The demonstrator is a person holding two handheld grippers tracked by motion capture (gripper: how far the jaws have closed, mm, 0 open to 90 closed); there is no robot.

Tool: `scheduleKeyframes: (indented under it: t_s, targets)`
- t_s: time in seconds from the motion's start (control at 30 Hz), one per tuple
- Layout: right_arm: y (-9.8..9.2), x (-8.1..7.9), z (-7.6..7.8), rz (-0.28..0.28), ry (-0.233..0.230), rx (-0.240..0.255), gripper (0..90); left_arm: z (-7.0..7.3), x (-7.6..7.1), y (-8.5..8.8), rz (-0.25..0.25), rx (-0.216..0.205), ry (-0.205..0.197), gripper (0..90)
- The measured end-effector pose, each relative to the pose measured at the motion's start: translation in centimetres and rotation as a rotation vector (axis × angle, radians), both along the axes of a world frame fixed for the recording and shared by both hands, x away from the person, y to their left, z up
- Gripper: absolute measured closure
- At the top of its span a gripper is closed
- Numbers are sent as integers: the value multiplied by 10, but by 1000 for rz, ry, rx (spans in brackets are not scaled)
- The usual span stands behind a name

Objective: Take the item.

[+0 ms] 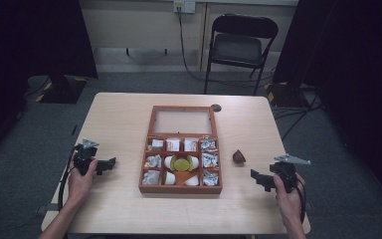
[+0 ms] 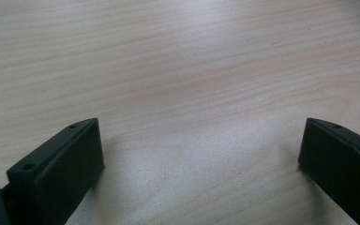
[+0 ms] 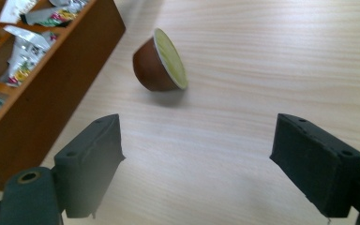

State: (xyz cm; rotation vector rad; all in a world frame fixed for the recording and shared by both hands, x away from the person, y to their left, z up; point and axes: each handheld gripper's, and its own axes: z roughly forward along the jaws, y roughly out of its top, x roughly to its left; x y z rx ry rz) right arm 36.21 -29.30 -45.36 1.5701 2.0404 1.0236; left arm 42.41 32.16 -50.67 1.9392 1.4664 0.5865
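Observation:
A brown wooden box with its glass lid folded back sits mid-table; its compartments hold sachets and white capsules around a gold one. A brown coffee capsule lies on its side to the right of the box. In the right gripper view this capsule shows its pale green foil, just ahead of my right gripper, which is open and empty. The box wall stands to its left there. My left gripper rests left of the box, open over bare tabletop.
A small dark disc lies near the table's far edge behind the box. A black folding chair stands beyond the table, with cables on the floor. Bare wood spreads on both sides of the box.

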Motion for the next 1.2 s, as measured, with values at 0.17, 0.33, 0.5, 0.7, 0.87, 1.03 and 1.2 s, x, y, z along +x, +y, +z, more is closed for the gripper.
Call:
scheduleKeyframes:
  t_s: [0.17,0.33,0.5,0.7,0.87,1.03,1.2]
  targets:
    - [-10,-7,-9,-24,30,-10,152,0,0,0,0,0,0,0]
    - [-18,-10,-24,-72,57,-30,153,0,0,0,0,0,0,0]
    - [-23,-9,-34,-97,78,-89,149,0,0,0,0,0,0,0]
    - [-22,-6,-37,-119,53,-132,141,0,0,0,0,0,0,0]
    - [-17,-7,-45,-166,3,-160,40,0,0,0,0,0,0,0]
    - [-16,-7,-46,-169,-2,-159,39,0,0,0,-1,0,0,0]
    - [-16,-8,-46,-171,-3,-159,39,0,0,0,0,0,0,0]
